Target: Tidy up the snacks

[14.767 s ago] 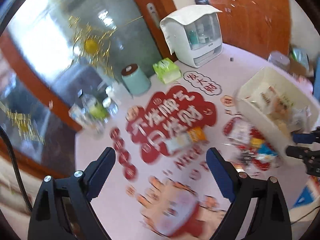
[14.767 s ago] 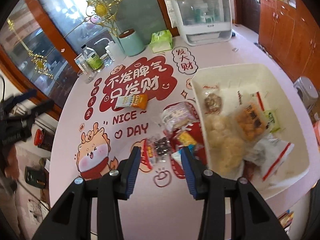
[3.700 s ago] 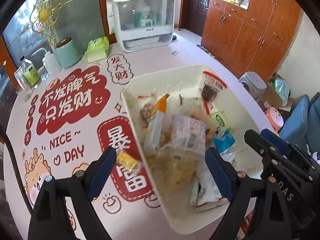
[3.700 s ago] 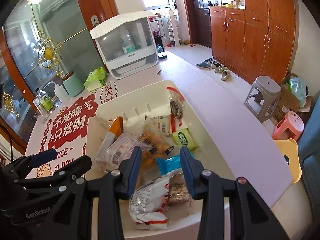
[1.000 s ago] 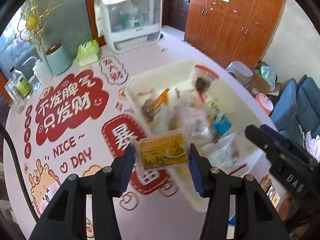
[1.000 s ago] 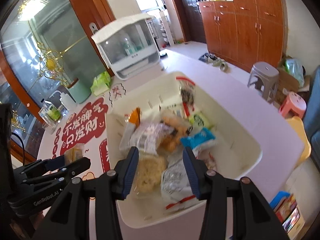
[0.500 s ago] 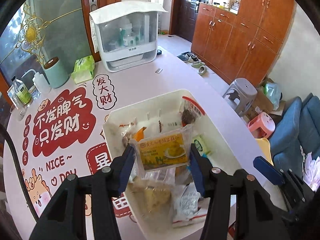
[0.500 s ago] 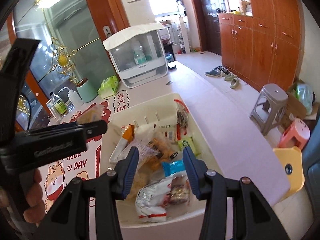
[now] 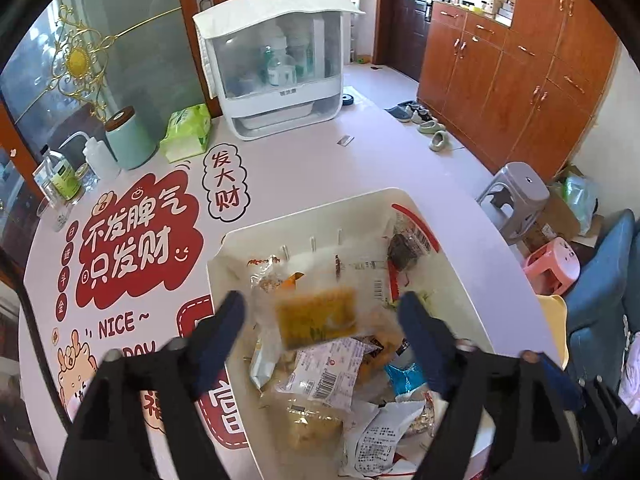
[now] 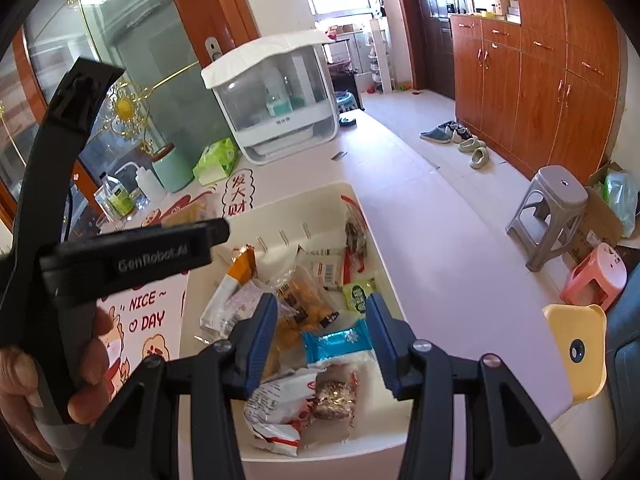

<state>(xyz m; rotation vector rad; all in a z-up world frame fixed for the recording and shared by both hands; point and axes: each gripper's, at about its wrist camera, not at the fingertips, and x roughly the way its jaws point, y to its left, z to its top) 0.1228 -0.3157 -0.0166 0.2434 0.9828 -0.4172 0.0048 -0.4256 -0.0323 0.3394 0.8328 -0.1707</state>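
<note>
Left wrist view: the left gripper (image 9: 320, 324) hangs over the white bin (image 9: 304, 210), its jaws spread wide with nothing touching either pad. Between them, blurred, is the yellow snack packet (image 9: 316, 316), apart from both fingers and seemingly in the air just above the heap of snacks (image 9: 332, 376) that fills the bin (the blur makes it hard to say whether it has landed). The step in hand looks like the drop: the packet is let go over the bin. On the table mat (image 9: 136, 240) no loose snack shows in this view, though the gripper bodies hide the nearest strip.

Right wrist view: the right gripper (image 10: 322, 334) hovers low over the near end of the same bin (image 10: 280, 202), jaws apart and holding nothing; a blue wrapper (image 10: 336, 340) and a red-and-white packet (image 10: 280, 400) lie below the gap. The left gripper's black body (image 10: 132, 256) crosses the left of the picture, the hand (image 10: 60, 360) wrapped round its handle.

Judging by this, the gathering is nearly finished. The next move would call for lifting the left gripper clear without snagging the heap, then checking the mat for any snack left outside.
</note>
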